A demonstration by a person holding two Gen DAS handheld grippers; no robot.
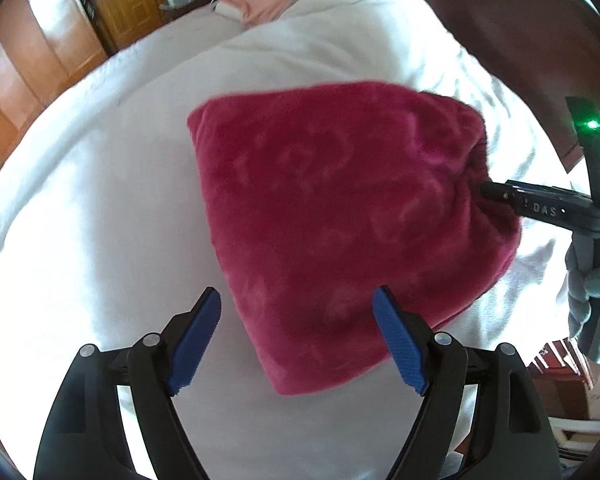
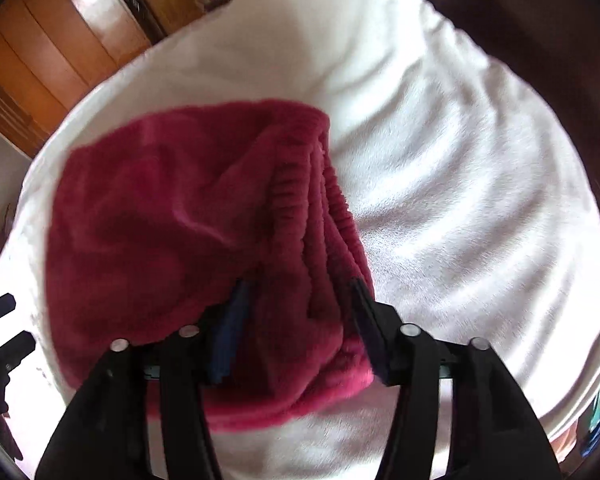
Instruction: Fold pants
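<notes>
- Jaws of the left gripper (image 1: 296, 320) stand wide apart with nothing between the pads; in its own view the blue fingers (image 1: 196, 336) frame the near corner of the pants (image 1: 340, 224) from above, clear of the cloth.
- Jaws of the right gripper (image 2: 296, 320) are partly open and straddle the ribbed waistband end of the pants (image 2: 172, 240). Fleece bulges between the fingers, but whether the pads press on it I cannot tell; the view is blurred there.
- Pants lie as a thick, folded red bundle on the white bedcover (image 1: 80, 200), well in from its edges.
- From the left wrist, the bundle spreads from 12 to 2 o'clock ahead of the jaws. Its long axis runs from about 7 o'clock to 1 o'clock, with the gathered waistband at the 3 o'clock side.
- At that 3 o'clock side the black tip of the right gripper (image 1: 500, 196) touches the waistband edge.
- From the right wrist, the bundle fans out toward 10 to 11 o'clock, and the left gripper (image 2: 4, 324) shows at 9 o'clock, just beyond the far edge.
- Right hand is the nearer one, in among the cloth; the left hangs over the opposite corner.
- Judgement: the fold looks nearly done. Any last tidy turns on that waistband end, since the stacked layers there are the loosest and could spring open.
</notes>
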